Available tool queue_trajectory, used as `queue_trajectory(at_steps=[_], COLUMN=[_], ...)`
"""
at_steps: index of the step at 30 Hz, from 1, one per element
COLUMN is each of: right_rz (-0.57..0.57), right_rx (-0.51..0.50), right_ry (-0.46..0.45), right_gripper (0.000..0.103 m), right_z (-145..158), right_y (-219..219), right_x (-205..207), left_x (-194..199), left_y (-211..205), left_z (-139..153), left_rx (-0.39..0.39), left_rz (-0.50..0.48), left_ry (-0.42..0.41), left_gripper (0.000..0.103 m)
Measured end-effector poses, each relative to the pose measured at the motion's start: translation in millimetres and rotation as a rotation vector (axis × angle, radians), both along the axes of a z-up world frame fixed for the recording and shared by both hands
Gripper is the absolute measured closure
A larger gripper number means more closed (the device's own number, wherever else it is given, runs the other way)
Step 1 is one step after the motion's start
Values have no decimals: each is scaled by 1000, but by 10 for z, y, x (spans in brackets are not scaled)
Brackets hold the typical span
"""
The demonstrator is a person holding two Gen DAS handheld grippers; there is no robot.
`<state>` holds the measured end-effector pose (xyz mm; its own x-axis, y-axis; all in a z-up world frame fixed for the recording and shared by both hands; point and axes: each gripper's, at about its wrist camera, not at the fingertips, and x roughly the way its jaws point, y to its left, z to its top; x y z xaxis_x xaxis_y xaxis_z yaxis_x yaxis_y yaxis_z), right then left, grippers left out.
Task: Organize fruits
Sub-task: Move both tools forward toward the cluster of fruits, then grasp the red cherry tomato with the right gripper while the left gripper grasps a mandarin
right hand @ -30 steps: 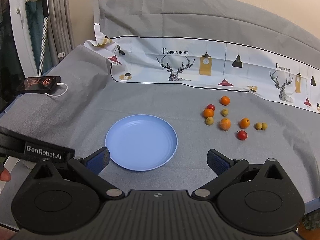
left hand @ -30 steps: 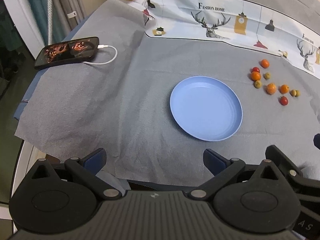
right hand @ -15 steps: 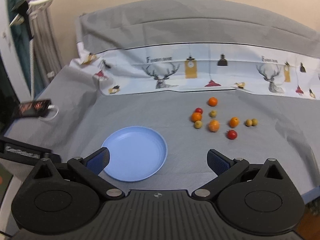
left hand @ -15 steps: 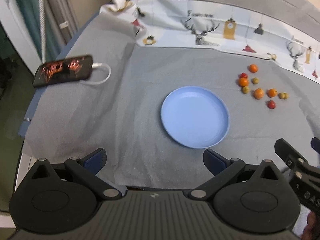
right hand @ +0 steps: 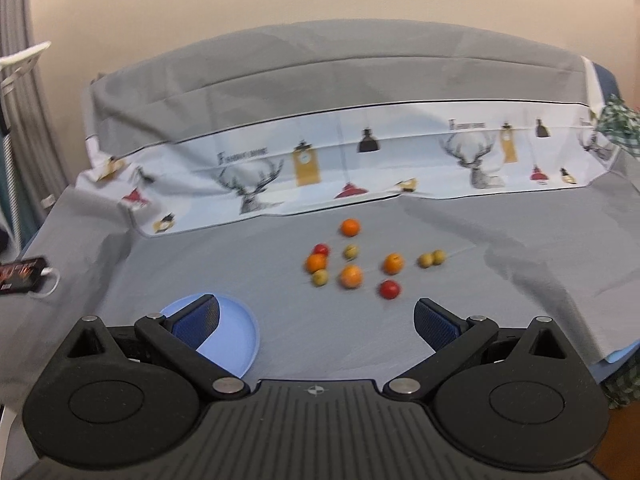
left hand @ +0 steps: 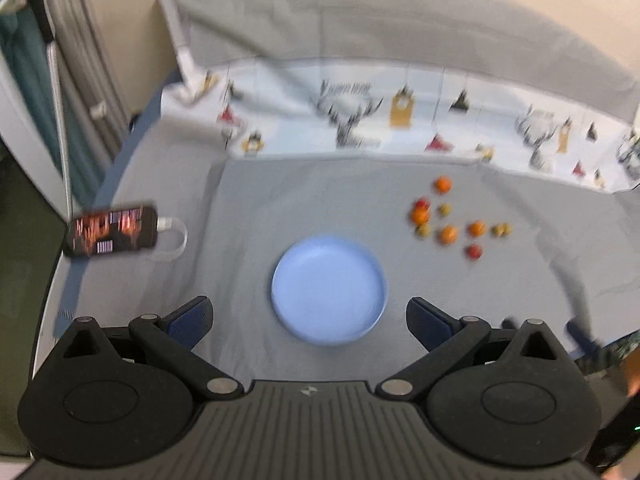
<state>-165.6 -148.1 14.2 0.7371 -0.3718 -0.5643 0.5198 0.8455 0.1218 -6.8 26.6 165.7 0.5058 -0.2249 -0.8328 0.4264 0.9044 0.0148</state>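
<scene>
A round blue plate (left hand: 329,287) lies on the grey cloth, with nothing in it. In the right wrist view the blue plate (right hand: 236,340) is low on the left, partly behind my left finger. Several small fruits (right hand: 352,264) lie loose to the plate's right: orange ones, red ones (right hand: 389,289) and yellow-green ones (right hand: 431,258). In the left wrist view the fruits (left hand: 448,224) sit beyond the plate, to the right. My left gripper (left hand: 308,316) is open above the plate's near side. My right gripper (right hand: 316,320) is open, short of the fruits. Both hold nothing.
A phone (left hand: 110,231) with a lit screen and a white cable lies at the table's left edge. A patterned white cloth (right hand: 320,168) with deer prints runs along the back. The table's right edge (right hand: 616,352) drops off nearby. A pole (left hand: 56,92) stands at left.
Both grippers have pulled back and risen, so the table looks smaller and farther. The right gripper has swung to the right, toward the fruits. Nothing on the table has moved.
</scene>
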Motion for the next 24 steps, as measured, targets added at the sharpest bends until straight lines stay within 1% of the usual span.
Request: queue_trajectory(at_steps=[3,6,10,12,17,19,21,24], right_rz=[-39,-75,-120,-134,-163,-169,-172,-185], right_rx=[15,37,55,64,95,111,125,141], right_ry=[-11,-12,-13,-10,5,13,19,29], right_gripper=[0,0,0,0,0,0,0,0], right_z=[24,25,3,-29,-138,-193,-247,-331], right_y=[-161,-325,-511,-587,-763,-821,-873,-945], right_x=[-57,-84,-113,-95,-47,-33,-23,-13], left_x=[-68,-151,-306,-345,-384,-351,-291,-166], left_y=[-202,-418,-677,-826,-1067,-1135,-1181,-1309], left_z=[384,701,959,1009,1022,993,983,956], left_rx=[-67,-129,-168,-176,-177,-169,-178,-191], left_rz=[-38,-83,-152,-186,-220,-229,-223,-229], left_ry=[-37,-75,-127,-135,-153,-156,-153,-126], left_gripper=[0,0,0,0,0,0,0,0])
